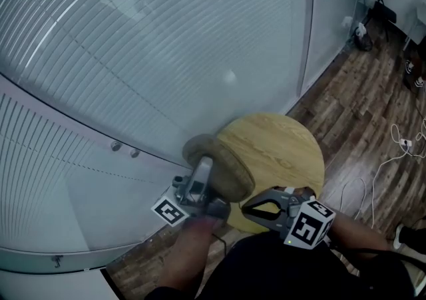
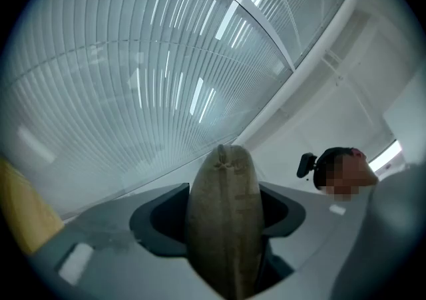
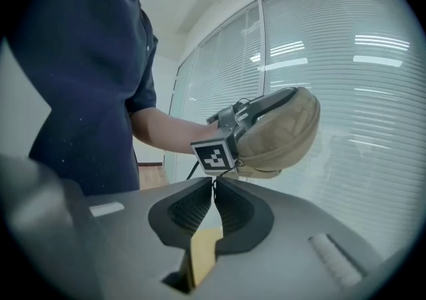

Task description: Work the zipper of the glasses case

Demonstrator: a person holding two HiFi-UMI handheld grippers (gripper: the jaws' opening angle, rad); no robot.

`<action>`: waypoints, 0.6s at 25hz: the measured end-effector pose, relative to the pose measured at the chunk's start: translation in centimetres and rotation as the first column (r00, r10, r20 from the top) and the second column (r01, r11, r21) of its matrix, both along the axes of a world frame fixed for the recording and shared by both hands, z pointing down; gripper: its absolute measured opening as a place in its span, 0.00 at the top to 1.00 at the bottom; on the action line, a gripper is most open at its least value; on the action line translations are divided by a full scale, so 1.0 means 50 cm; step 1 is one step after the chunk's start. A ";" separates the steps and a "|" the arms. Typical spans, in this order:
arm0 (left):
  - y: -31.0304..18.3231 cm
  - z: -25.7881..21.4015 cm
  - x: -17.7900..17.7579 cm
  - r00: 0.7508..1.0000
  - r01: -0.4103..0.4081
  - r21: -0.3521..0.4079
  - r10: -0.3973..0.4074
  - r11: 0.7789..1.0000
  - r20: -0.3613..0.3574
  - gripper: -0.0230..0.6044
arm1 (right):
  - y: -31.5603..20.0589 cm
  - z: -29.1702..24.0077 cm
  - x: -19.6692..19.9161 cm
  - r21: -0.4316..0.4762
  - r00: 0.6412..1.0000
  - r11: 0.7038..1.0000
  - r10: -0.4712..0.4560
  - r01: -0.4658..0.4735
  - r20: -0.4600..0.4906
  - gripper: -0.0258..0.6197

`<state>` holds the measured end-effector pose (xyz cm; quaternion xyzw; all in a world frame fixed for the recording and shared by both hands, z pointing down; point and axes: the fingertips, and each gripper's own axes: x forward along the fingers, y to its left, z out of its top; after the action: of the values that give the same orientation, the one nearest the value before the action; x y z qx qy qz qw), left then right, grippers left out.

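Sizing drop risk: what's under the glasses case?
From the head view, the glasses case, clamped in the left claw, overlaps the edge of the round wooden table. The part beneath it is covered; contact or gap cannot be told.

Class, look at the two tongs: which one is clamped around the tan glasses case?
The left tongs: the glasses case fills the gap between their jaws. The right tongs are pinched together, no case body between them.
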<state>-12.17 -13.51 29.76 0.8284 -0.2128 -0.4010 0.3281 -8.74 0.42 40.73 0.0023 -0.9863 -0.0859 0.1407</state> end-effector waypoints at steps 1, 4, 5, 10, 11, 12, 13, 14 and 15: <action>-0.002 0.021 -0.003 0.999 0.018 -0.022 -0.017 1.000 0.042 0.49 | -0.003 0.016 0.003 -0.004 1.000 1.000 0.015 -0.015 -0.018 0.91; 0.000 0.084 0.000 0.974 0.067 -0.059 -0.052 0.996 0.222 0.49 | -0.008 0.052 0.022 -0.033 0.998 0.998 0.048 -0.050 -0.045 0.82; 0.003 0.099 0.001 0.959 0.076 -0.050 -0.059 0.996 0.279 0.49 | -0.011 0.060 0.029 -0.050 0.997 0.997 0.060 -0.063 -0.046 0.79; 0.023 0.115 -0.003 0.867 0.124 0.022 -0.119 0.992 0.483 0.49 | -0.042 0.053 0.069 -0.145 0.987 0.977 0.152 -0.158 -0.045 0.75; 0.026 0.119 -0.002 0.846 0.139 0.032 -0.136 0.990 0.516 0.49 | -0.051 0.050 0.079 -0.152 0.984 0.972 0.174 -0.179 -0.046 0.75; 0.028 0.124 -0.002 0.822 0.156 0.041 -0.153 0.987 0.549 0.49 | -0.060 0.050 0.088 -0.152 0.980 0.968 0.195 -0.199 -0.046 0.75; 0.030 0.132 -0.002 0.795 0.173 0.052 -0.171 0.983 0.582 0.48 | -0.069 0.051 0.097 -0.147 0.976 0.965 0.213 -0.218 -0.046 0.75; 0.030 0.139 -0.004 0.766 0.190 0.066 -0.190 0.980 0.614 0.48 | -0.078 0.053 0.105 -0.139 0.972 0.962 0.231 -0.235 -0.045 0.75; 0.031 0.145 -0.007 0.736 0.205 0.082 -0.209 0.975 0.644 0.49 | -0.088 0.056 0.112 -0.132 0.968 0.959 0.249 -0.252 -0.045 0.75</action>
<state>-12.54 -11.97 37.03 0.8879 -0.4025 -0.1239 0.1850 -3.15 -3.99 43.51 0.1163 -0.9796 0.0001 0.1639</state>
